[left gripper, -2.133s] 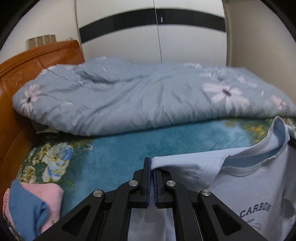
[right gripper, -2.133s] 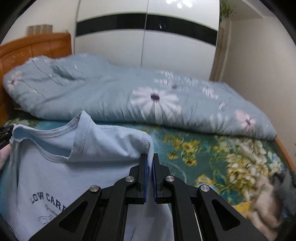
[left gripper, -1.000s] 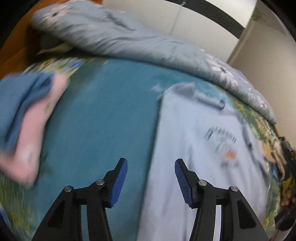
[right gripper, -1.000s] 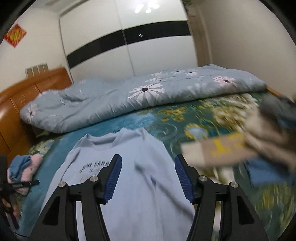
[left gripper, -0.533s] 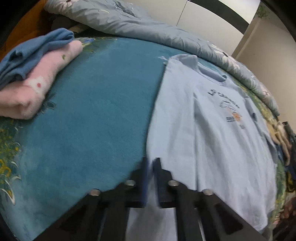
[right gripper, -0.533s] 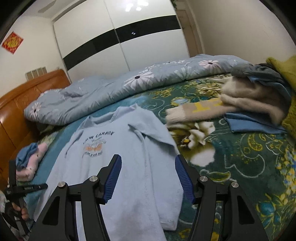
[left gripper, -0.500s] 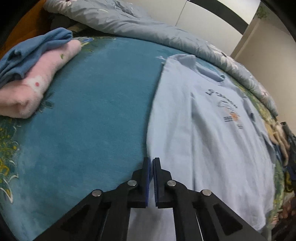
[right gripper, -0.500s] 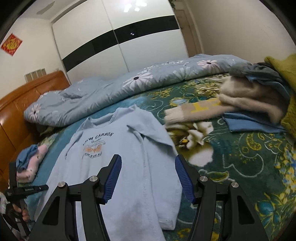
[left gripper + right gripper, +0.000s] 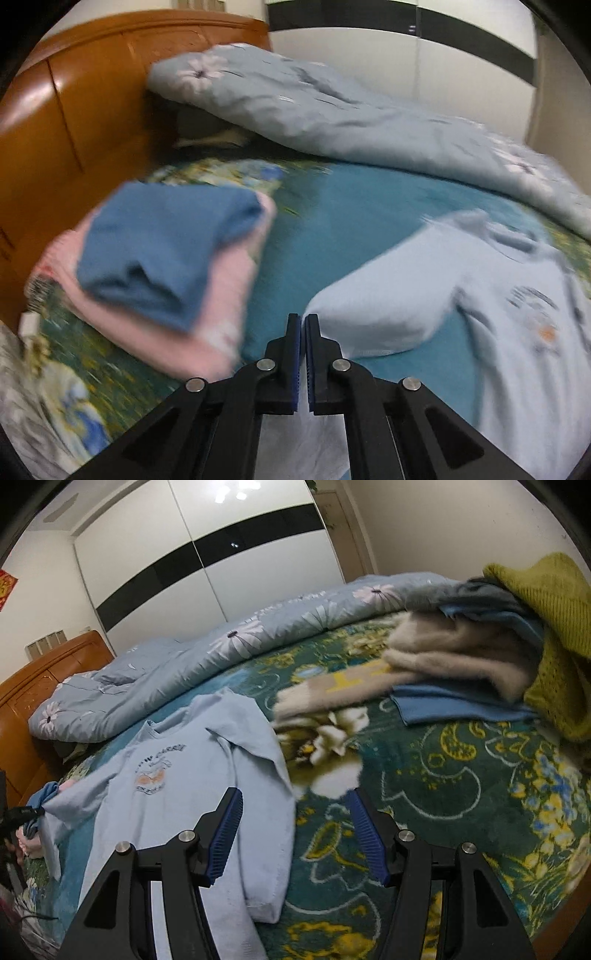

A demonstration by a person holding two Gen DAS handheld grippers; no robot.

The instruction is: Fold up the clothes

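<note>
A light blue printed sweatshirt [image 9: 177, 782] lies chest-up on the teal floral bedspread [image 9: 443, 794]. My left gripper [image 9: 303, 354] is shut on the sweatshirt's left sleeve [image 9: 376, 317] and holds it lifted off the bed; the same gripper shows at the left edge of the right wrist view [image 9: 22, 814]. My right gripper [image 9: 295, 830] is open and empty, above the sweatshirt's right sleeve cuff [image 9: 269, 890].
A folded blue and pink stack [image 9: 155, 273] lies by the wooden headboard [image 9: 74, 110]. A grey-blue flowered duvet [image 9: 221, 642] is bunched along the far side. A pile of unfolded clothes [image 9: 480, 657] sits at the right.
My left gripper shut on the sweatshirt's left side and has lifted and swung it toward the headboard. My right gripper stayed open and tilted down a little.
</note>
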